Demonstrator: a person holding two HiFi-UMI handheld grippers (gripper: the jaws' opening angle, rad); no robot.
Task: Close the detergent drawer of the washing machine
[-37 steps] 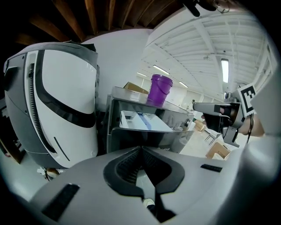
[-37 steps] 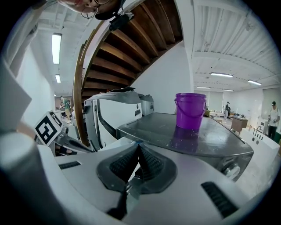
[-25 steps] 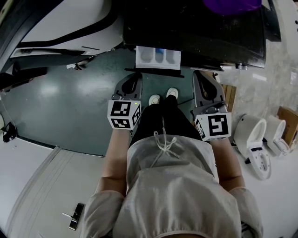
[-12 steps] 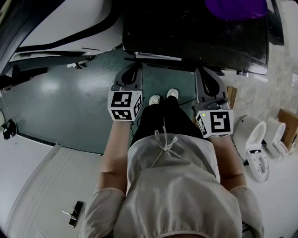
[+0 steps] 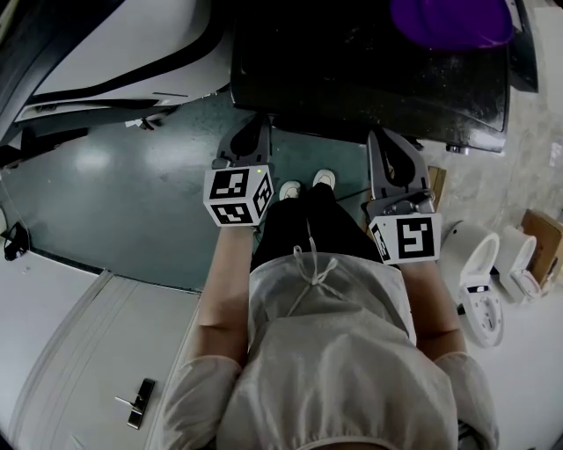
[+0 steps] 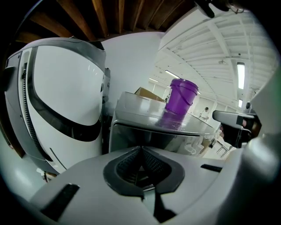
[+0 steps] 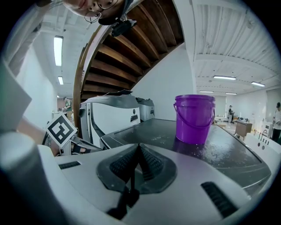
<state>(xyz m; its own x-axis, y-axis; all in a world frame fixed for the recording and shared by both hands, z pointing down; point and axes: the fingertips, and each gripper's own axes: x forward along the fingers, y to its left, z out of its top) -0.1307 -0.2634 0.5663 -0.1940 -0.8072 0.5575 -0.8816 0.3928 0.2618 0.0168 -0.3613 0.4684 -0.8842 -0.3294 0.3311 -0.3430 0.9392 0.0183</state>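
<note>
The washing machine (image 5: 352,61) stands ahead with a dark top and a purple bucket (image 5: 449,18) on it. No white drawer tray sticks out of its front edge (image 5: 299,121); the front looks flush there. My left gripper (image 5: 260,125) is shut, its tip right at that front edge. My right gripper (image 5: 378,139) is shut too and points at the front farther right, holding nothing. The left gripper view has the shut left gripper (image 6: 140,149) close before the washer's front (image 6: 153,132). In the right gripper view, the right gripper (image 7: 137,148) is level with the washer top (image 7: 228,154) and the bucket (image 7: 194,117).
A large white machine with black trim (image 5: 114,53) stands left of the washer. White moulded items (image 5: 479,272) and a cardboard box (image 5: 538,230) lie on the floor at the right. The person's shoes (image 5: 308,183) stand on the green floor (image 5: 114,193) between the grippers.
The white drawer tray stuck out a second ago, was nearly in half a second ago, and is out of sight now. The left gripper moved forward towards the washer's front.
</note>
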